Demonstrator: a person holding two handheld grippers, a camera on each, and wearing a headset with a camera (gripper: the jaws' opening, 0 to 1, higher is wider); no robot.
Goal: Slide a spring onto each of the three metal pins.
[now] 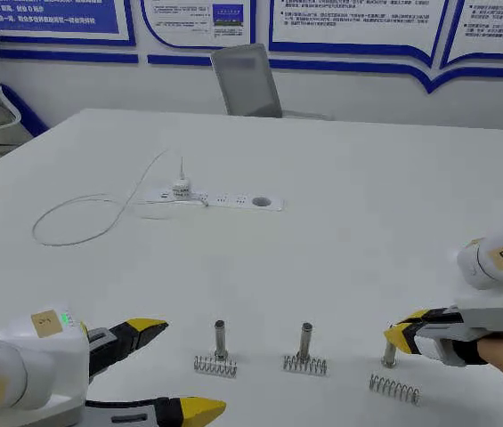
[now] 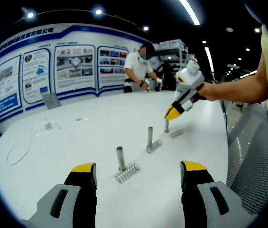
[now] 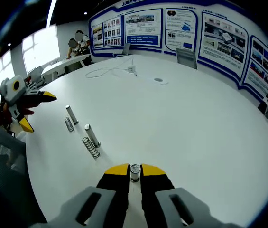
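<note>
Near the front edge of the broad white desk (image 1: 349, 151), around six o'clock in the head view, stand the left steel pin (image 1: 220, 336), middle steel pin (image 1: 305, 340) and right steel pin (image 1: 389, 358), short upright rods in a row. Each has a coiled wire spring lying flat at its foot: left spring (image 1: 214, 366), middle spring (image 1: 305, 365), right spring (image 1: 394, 389). None is threaded yet. The yellow-tipped right tongs (image 1: 393, 337), at four o'clock, are pinched on the right steel pin's top, I'd guess to steady or lift it for its spring. The left tongs (image 1: 180, 369) gape empty at seven o'clock.

Seen from the left gripper view, the wide-apart tips frame the left steel pin and left spring at six o'clock, probably lined up to pick that spring. The right tongs sit at one o'clock over the far pin.

Seen from the right gripper view, the yellow tips meet round the pin's head at six o'clock. The other two pins run toward nine o'clock, where the left tongs hover.
</note>
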